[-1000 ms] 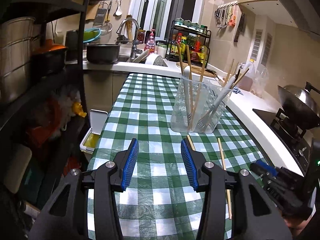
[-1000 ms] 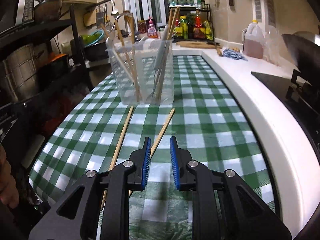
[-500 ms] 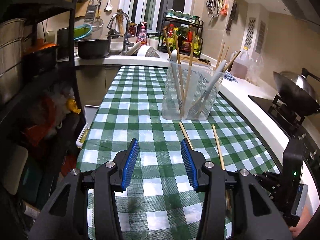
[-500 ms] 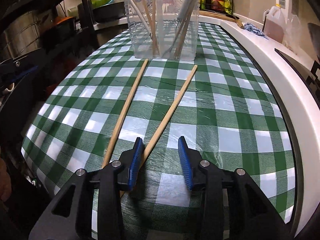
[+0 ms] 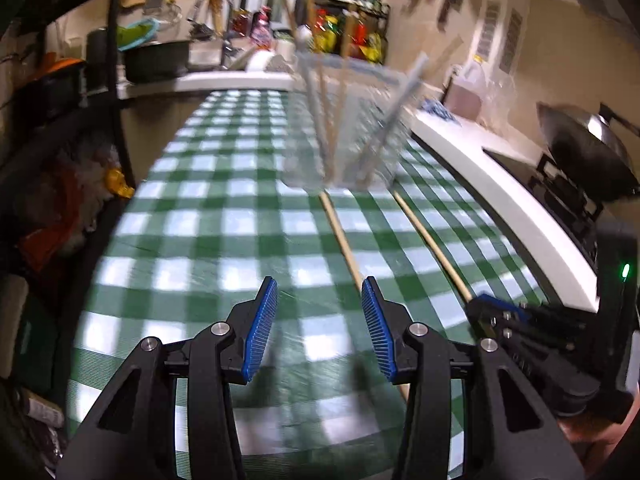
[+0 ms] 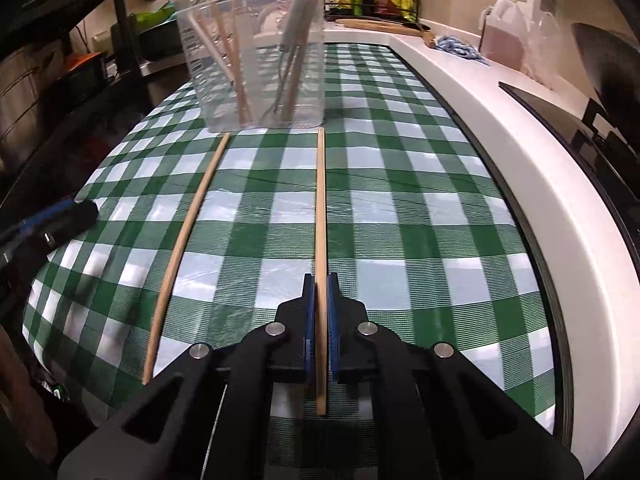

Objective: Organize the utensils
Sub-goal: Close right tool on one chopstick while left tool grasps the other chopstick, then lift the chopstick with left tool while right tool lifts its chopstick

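Two wooden chopsticks lie on the green-checked tablecloth (image 6: 420,208) in front of a clear plastic utensil holder (image 6: 256,64) that has several utensils standing in it. My right gripper (image 6: 321,280) is shut on the near end of the right chopstick (image 6: 321,208), which points straight at the holder. The left chopstick (image 6: 188,236) lies free beside it. My left gripper (image 5: 320,284) hangs open just above the cloth with nothing between its pads. The left chopstick (image 5: 340,232) runs under its right finger. The left wrist view is blurred.
A white counter edge (image 6: 520,168) and a stove with a wok (image 5: 588,160) border the table on the right. Dark shelves with pots (image 5: 52,92) stand on the left. A sink and a bottle rack (image 5: 344,28) are at the back.
My right gripper dropped to the cloth, opened, then shut on the right chopstick, which now lies straight. My left gripper moved forward and down toward the left chopstick, still open.
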Demonstrator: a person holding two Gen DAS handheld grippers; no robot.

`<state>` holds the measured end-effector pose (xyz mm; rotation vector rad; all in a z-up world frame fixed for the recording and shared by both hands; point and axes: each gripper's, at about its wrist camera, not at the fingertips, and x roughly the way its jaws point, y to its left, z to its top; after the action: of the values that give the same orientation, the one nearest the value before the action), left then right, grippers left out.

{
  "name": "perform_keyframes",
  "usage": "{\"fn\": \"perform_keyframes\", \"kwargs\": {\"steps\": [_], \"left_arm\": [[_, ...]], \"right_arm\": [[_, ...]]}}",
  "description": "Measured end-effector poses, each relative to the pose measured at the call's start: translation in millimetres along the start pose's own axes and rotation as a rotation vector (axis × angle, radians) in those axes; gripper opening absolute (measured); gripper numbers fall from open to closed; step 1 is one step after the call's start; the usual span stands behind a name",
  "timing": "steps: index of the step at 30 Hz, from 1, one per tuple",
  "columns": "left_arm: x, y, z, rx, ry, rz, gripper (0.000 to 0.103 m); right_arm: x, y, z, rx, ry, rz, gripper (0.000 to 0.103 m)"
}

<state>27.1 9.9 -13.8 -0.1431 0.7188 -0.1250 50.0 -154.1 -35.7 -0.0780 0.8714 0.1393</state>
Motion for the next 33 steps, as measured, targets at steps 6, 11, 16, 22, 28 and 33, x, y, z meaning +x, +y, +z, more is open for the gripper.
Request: {"fn": "perform_keyframes", "kwargs": {"steps": [6,11,16,22,28,33], "left_arm": [[20.7,-25.3,-15.1,0.076,0.061,-0.020,0.044],[33.0,-35.3,-24.5,0.122,0.094,0.000,0.043],[32.3,-35.4,-24.6,0.151,0.092,0.035,0.019],[27.6,-16.9,-22.7,0.122,0.090,0.071,0.007],[19.0,3.7,-22.8,0.070,0.075,0.062,0.007],[22.4,7.7,-25.8,0.068,0.090,0.058,0.008]], "right_arm": [[1.5,-10.0,1.5,0.032,0.004,-0.019,0.006],[4.4,-13.5,1.0,0.043,0.017,-0.021,0.006],[5.8,-14.5,1.1,0.051,0.021,-0.021,0.006],[5.7,-12.6,-0.5,0.047,0.017,-0.018,0.006],[3.9,-6.6,-2.0,0.038,0.011,0.003,0.007],[4.7,-4.8,-2.8,0.036,0.018,0.009,0.008]]}}
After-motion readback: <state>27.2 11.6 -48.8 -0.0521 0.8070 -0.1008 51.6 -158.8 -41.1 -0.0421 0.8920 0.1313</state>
